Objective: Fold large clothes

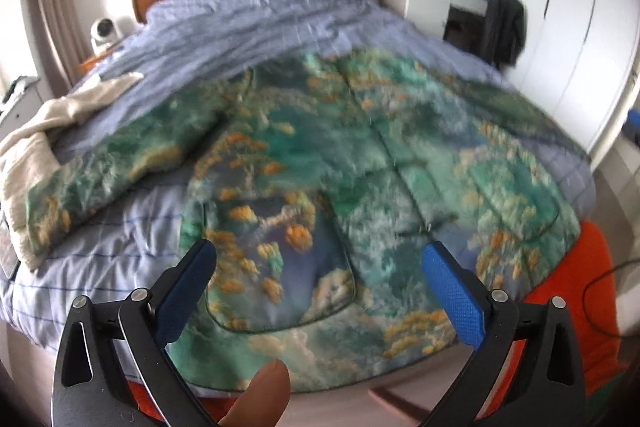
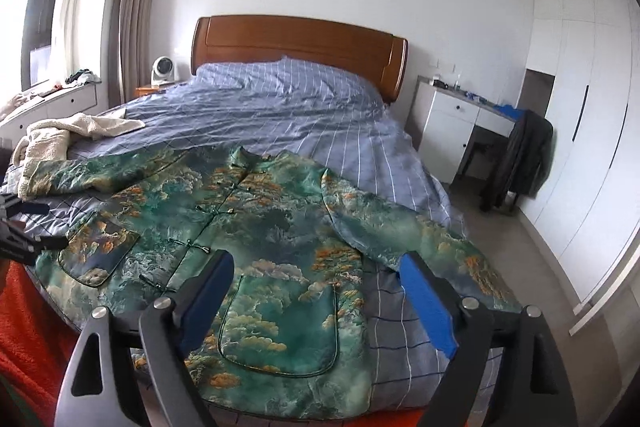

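I have the green printed jacket (image 2: 256, 223) spread front-up across the near end of the bed (image 2: 320, 131), filling the middle and lower part of both views, its collar toward the headboard (image 2: 300, 43) and its hem at the near edge. One sleeve runs to the left of the frame toward a cream garment (image 2: 76, 127); the other (image 2: 420, 239) trails off to the lower right.

Both tools are wide and empty — the left gripper (image 1: 320, 259) hangs over the lower front with a patch pocket (image 1: 280, 259) under it, and the right gripper (image 2: 316, 267) stands over the other pocket (image 2: 280, 327), neither set of pads pressing cloth.

My judgement on handling: it looks padded or quilted, so bulkier and heavier than a shirt, soft but with some spring that will resist a sharp crease. The surface has a satin look and may slide between the pads. I would take hold at a thick seam — a cuff, a shoulder or a hem corner — rather than the flat front, and stay off the knot fastenings (image 2: 204, 211) down the placket.

The left view is blurred, so stitching there is guesswork. The near hem is partly behind the jaws, the left cuff blends into the cream garment, and I cannot tell the back or lining.
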